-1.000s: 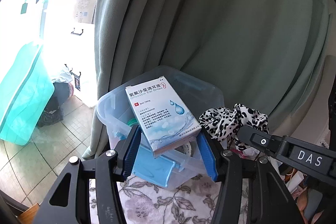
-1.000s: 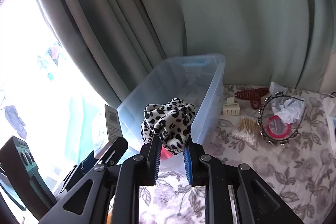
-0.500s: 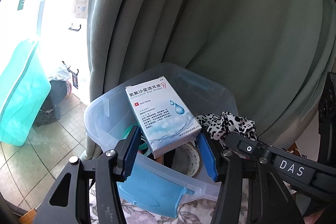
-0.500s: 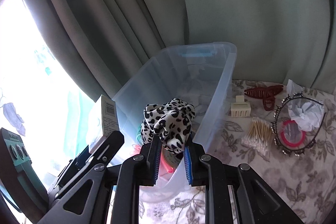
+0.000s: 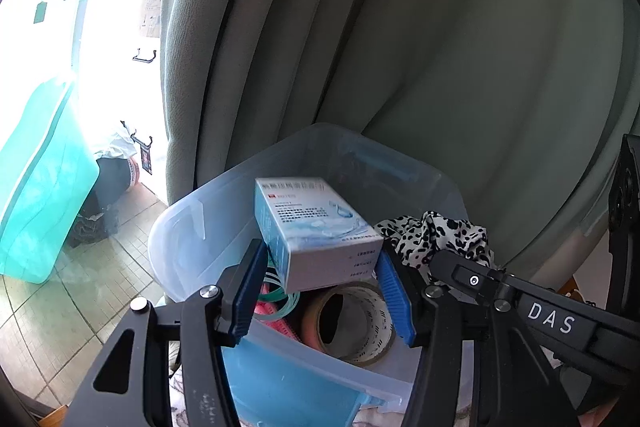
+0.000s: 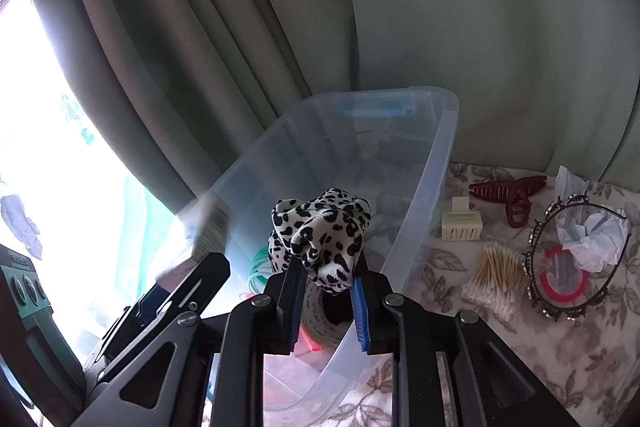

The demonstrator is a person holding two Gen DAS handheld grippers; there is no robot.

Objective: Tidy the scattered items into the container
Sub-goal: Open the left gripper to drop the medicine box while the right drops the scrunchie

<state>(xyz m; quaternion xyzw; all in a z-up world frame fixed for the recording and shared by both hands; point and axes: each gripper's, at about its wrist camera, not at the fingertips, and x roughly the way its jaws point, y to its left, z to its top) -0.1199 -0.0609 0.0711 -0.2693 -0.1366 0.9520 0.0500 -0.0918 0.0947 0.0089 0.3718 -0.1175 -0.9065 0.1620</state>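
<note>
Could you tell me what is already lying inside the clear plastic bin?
Inside the bin: a tape roll, teal rings and something pink. The medicine box and scrunchie, both above it, cover the rest.

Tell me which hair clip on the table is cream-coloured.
The small boxy clip beside the bin; the other clip is dark red, long and toothed.

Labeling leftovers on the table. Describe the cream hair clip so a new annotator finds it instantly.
Start at the clear bin on the floral tablecloth. Just outside its right wall sits the cream clip, above the cotton swabs. It is small, boxy and pale, unlike the long dark-red claw clip beside it.
</note>
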